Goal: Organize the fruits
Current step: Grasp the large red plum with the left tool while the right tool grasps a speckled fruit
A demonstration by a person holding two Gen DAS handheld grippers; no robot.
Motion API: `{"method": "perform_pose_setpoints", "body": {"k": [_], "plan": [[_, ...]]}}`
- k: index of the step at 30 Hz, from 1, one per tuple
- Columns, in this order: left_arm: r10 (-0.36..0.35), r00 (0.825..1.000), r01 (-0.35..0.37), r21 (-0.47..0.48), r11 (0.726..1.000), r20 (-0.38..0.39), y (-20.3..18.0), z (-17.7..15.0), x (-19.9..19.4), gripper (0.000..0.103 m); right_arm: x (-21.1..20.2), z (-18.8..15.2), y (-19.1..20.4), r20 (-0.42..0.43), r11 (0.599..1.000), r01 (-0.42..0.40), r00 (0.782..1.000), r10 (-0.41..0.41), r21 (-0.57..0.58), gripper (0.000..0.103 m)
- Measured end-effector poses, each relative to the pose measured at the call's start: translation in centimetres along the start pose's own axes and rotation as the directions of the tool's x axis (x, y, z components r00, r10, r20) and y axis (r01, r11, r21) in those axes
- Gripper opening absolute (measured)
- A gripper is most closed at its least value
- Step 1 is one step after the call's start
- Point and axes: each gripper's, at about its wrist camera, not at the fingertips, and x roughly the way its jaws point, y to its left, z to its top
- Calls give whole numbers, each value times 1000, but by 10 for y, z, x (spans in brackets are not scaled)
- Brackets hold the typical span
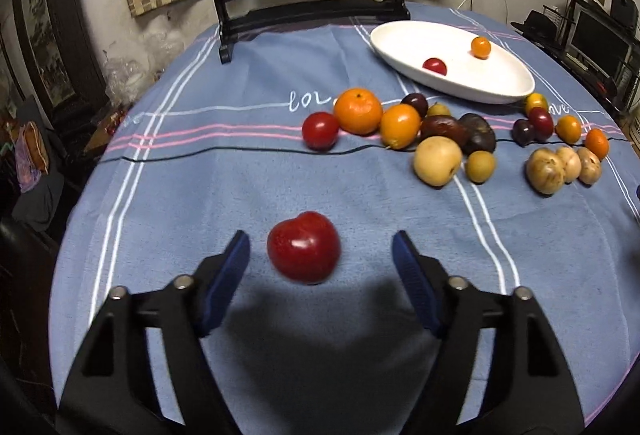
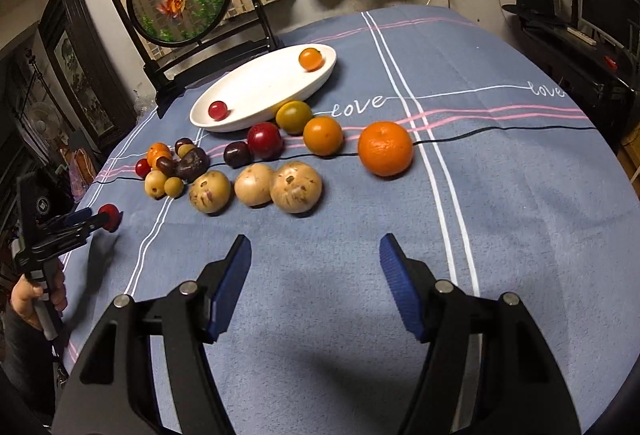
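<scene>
- Left gripper (image 1: 320, 247): blue-padded jaws apart, glossy red heart-shaped fruit (image 1: 304, 252) sits between them on blue striped tablecloth (image 1: 200, 171); gaps show both sides, pads not touching it.
- Right gripper (image 2: 315, 247): jaws apart, nothing between, only cloth below.
- White oval ceramic dish (image 2: 256, 91) at back holds small red tomato (image 2: 217, 110) and small orange fruit (image 2: 311, 59), well apart.
- Loose fruit in row in front of dish: large orange mandarin (image 2: 385, 148) alone on the right end, three tan round fruits (image 2: 256, 184) side by side, dark purple ones mixed in.
- Person's hand (image 2: 30, 301) grips the left tool handle, far left edge.
</scene>
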Motion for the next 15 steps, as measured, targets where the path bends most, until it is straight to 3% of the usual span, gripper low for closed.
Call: {"method": "perform_pose_setpoints", "body": {"k": [6,9,15], "plan": [[38,999,-39,-37,999,-24,6,-3,16,43,1,3,8,0,1000,-10,1000,10,-25,67],[-1,1000,0,-41,999,-29,5,-3,13,43,8,5,10,-24,999,26,999,-27,-43,67],[-4,1000,3,-28,1000,-30,-4,-1,14,43,32,11,23,-83,980,109,989,-124,-168,67]]}}
